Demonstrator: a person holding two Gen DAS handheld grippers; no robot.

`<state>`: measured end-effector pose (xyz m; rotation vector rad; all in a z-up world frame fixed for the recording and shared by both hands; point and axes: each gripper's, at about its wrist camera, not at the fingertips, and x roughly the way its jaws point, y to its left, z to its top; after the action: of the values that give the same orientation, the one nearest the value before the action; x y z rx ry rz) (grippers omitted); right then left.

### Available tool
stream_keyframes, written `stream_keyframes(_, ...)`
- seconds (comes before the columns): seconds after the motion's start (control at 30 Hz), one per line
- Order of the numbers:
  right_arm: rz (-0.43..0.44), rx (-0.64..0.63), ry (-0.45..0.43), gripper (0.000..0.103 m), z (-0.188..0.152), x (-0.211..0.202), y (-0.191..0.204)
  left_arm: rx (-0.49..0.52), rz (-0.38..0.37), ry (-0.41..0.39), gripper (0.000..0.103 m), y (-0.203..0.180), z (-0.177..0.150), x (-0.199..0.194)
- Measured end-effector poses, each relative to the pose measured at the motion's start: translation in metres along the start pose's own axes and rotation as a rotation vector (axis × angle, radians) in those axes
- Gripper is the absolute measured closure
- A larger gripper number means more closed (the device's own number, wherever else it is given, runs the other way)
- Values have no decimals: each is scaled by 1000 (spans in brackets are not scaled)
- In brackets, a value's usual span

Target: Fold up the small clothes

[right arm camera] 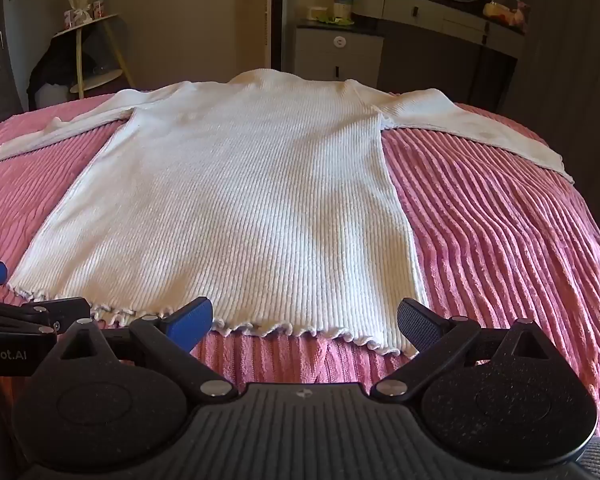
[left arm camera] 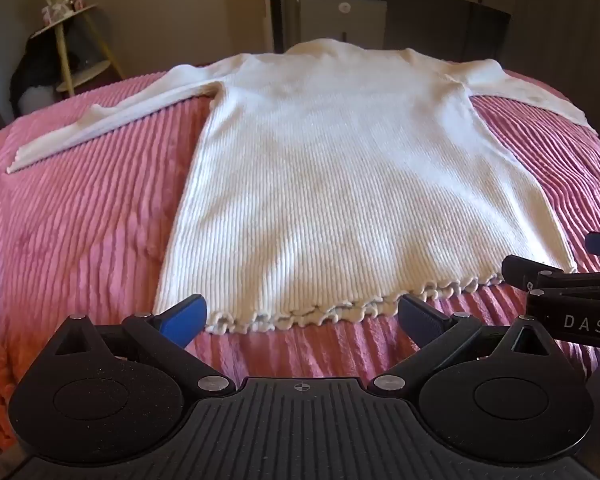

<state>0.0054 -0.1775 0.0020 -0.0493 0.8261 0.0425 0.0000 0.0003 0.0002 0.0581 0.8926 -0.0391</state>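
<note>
white ribbed sweater [left arm camera: 340,168] lies flat on the pink ribbed blanket [left arm camera: 92,216], sleeves out to both sides, frilled hem [left arm camera: 312,312] nearest us. left gripper [left arm camera: 300,316] hangs just short of that hem, jaws spread wide, nothing in them. right gripper [right arm camera: 305,320] sits just beside it at the hem's right corner, equally wide and empty. it looks soft, light and floppy, likely to sag and stretch, so a hem corner or sleeve cuff [left arm camera: 24,160] seems the best pinch. writing: "das" on the right gripper, "robot.ai" on the left.
</note>
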Motion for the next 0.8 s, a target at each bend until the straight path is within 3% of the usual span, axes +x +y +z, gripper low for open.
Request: stream_keyframes(0.8,4,11,-4,4,0,0,-3,-1,-2,13,0,0,-2,3)
